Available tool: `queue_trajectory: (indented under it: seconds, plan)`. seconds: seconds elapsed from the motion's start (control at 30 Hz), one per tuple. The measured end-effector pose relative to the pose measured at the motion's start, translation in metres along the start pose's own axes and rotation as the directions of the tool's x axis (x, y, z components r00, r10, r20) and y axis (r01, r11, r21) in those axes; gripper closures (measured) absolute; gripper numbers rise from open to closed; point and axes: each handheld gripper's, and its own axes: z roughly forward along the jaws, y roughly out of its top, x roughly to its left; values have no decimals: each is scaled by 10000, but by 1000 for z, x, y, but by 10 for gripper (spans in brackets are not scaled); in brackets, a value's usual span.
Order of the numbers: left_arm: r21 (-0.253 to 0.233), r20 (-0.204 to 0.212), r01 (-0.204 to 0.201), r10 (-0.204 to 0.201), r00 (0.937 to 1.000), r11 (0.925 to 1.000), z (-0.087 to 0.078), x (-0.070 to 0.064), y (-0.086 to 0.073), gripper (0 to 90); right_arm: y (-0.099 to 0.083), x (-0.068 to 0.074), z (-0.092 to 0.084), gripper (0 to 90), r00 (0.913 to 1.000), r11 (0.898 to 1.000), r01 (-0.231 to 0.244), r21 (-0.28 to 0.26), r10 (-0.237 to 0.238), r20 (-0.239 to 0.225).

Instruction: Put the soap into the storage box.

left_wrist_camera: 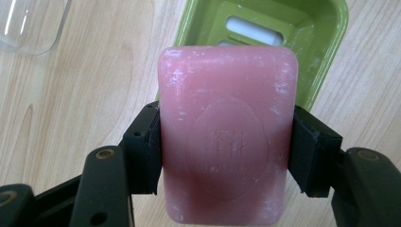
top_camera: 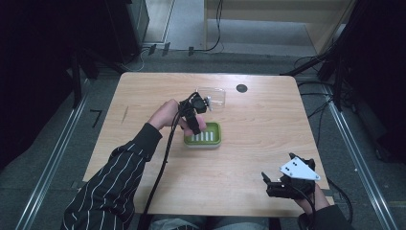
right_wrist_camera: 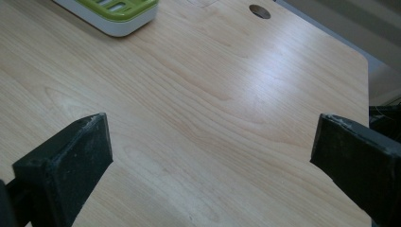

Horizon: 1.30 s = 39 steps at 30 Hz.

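Observation:
A pink bar of soap (left_wrist_camera: pixel 227 137) with an embossed stamp is clamped by its two long sides in my left gripper (left_wrist_camera: pixel 224 142). It hangs just above the near end of a green soap dish (left_wrist_camera: pixel 326 52) with white slots. From above, the left gripper (top_camera: pixel 194 122) points down over the left part of the dish (top_camera: pixel 210 142). My right gripper (top_camera: pixel 268 186) rests near the table's front right edge, and its jaws stand wide apart with nothing but bare wood between them (right_wrist_camera: pixel 210 165). The dish (right_wrist_camera: pixel 113 12) lies far off at that view's top left.
A clear plastic lid (top_camera: pixel 214 96) lies just behind the dish, and it also appears in the corner of the left gripper view (left_wrist_camera: pixel 28 23). A dark round cable hole (top_camera: pixel 242 88) sits near the table's far edge. The gripper cable (top_camera: pixel 160 182) trails to the front edge.

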Motion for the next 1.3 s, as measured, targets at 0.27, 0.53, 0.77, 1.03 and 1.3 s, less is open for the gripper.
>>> queue_trajectory:
  seconds: [0.27,0.53,0.77,1.03,1.3]
  plan:
    - [3,107,-289,289,9995,9996,4,-3,7,387,-2,-1,-2,0,10000,10000,-17,46,17,45]
    - [25,96,-748,748,9972,9972,8,-5,12,387,-3,-1,-4,0,9999,9999,-94,54,94,120]
    - [108,178,-1267,1264,9918,9919,14,-9,17,387,-5,-2,-5,0,9998,9999,-102,93,101,166]
    - [121,261,-1442,1438,9893,9895,20,-9,19,387,-7,-2,-8,0,9997,9998,-151,131,148,207]
    - [307,287,-1668,1659,9857,9855,25,-8,21,387,-9,-3,-9,0,9994,9996,-217,154,212,284]
